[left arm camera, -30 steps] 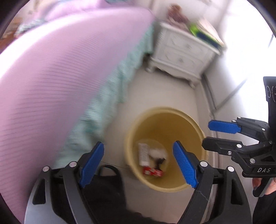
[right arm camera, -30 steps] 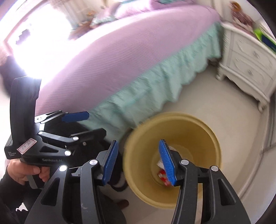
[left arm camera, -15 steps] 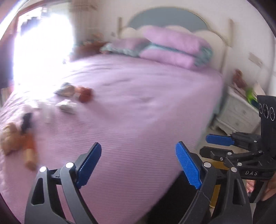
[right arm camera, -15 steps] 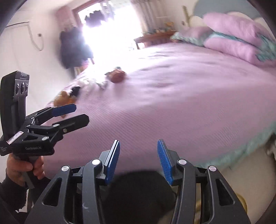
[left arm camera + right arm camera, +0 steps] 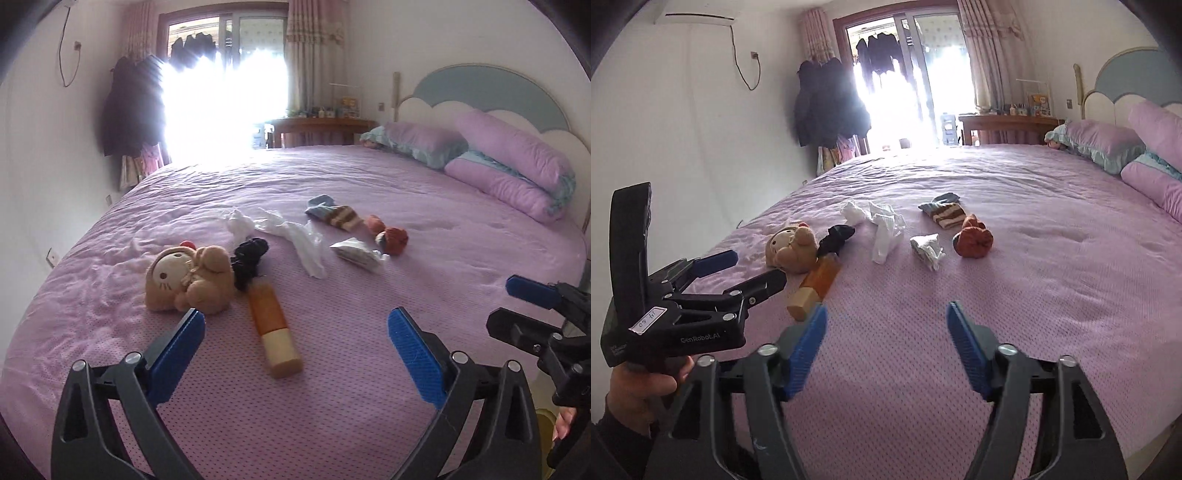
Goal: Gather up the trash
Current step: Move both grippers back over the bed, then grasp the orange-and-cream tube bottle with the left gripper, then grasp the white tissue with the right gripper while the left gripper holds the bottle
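Over the bed point(image 5: 332, 369), both grippers level, jaws opening.

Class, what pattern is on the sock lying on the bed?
Brown and cream stripes on the sock; right wrist view.

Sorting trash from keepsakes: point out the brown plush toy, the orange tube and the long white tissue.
Brown plush toy point(image 5: 188, 278), left wrist view, body.
Orange tube point(image 5: 269, 312), left wrist view, barrel.
Long white tissue point(image 5: 884, 236), right wrist view, middle.

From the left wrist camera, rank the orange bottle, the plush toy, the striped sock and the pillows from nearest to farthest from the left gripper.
1. Orange bottle, just ahead between the opening, empty jaws of the left gripper.
2. Plush toy, ahead left.
3. Striped sock, mid-bed.
4. Pillows, far right by the headboard.
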Motion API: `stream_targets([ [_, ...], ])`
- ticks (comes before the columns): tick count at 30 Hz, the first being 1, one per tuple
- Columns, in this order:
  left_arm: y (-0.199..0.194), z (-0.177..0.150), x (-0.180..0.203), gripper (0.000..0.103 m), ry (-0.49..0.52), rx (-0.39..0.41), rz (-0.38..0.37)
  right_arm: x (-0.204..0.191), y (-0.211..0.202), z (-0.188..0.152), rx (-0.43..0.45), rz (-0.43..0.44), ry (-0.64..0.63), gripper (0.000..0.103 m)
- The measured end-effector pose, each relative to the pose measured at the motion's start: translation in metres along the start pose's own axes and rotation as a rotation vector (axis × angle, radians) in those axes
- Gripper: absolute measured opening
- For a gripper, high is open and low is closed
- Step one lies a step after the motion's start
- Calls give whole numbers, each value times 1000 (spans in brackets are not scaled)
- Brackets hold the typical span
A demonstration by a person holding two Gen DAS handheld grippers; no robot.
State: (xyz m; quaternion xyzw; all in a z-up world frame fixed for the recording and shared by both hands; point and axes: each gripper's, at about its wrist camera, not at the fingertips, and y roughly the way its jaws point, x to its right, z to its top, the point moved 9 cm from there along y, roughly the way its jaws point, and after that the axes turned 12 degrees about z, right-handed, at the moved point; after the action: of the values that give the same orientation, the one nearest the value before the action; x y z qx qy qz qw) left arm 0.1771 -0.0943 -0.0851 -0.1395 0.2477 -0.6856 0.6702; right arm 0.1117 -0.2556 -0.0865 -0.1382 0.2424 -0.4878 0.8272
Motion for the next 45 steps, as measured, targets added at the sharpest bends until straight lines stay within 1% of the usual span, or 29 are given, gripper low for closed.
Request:
stream_targets([
  [2,14,-4,-8,99,-25,-32,4,-3,10,9,24,-29,-21,87],
  [3,21,-8,-10,99,-35,-48,3,-3,14,12,36,-35,-22,88],
  [5,31,-15,-12,99,-58,-74,-4,-1,24,16,40,-17,-14,88],
  [9,49,-22,-11,99,-90,-110,-24,4,39,22,30,5,-2,88],
  [15,67,-22,-4,99,-114,-135,-24,12,58,27,5,22,-13,88],
  [22,90,-24,8,97,-136,-185,-13,29,66,28,-2,35,-6,88],
  [24,95,-22,11,93,-152,-190,-17,32,68,28,-3,36,-5,88],
  [26,102,-21,14,83,-156,-208,-17,37,71,28,-10,30,-2,88],
  [27,106,-22,15,76,-160,-215,-16,39,72,28,-11,30,0,88],
  [31,121,-29,12,61,-184,-269,9,46,76,28,-20,26,7,87],
  [32,124,-31,11,54,-183,-284,13,48,77,28,-24,23,8,87],
  [33,127,-33,10,45,-179,-291,15,50,79,28,-27,21,10,87],
  [34,130,-32,10,40,-174,-295,16,51,82,28,-33,20,9,87],
  [35,131,-32,9,32,-172,-296,16,51,84,27,-39,17,7,85],
  [37,133,-32,9,32,-173,-303,-6,53,91,27,-56,11,4,84],
  [40,132,-30,10,32,-157,-291,-19,53,103,28,-83,6,-3,79],
  [42,131,-29,9,32,-164,-285,-30,53,113,28,-104,3,-19,74],
  [45,128,-27,7,32,-179,-277,-54,58,134,29,-169,-17,-29,67],
])
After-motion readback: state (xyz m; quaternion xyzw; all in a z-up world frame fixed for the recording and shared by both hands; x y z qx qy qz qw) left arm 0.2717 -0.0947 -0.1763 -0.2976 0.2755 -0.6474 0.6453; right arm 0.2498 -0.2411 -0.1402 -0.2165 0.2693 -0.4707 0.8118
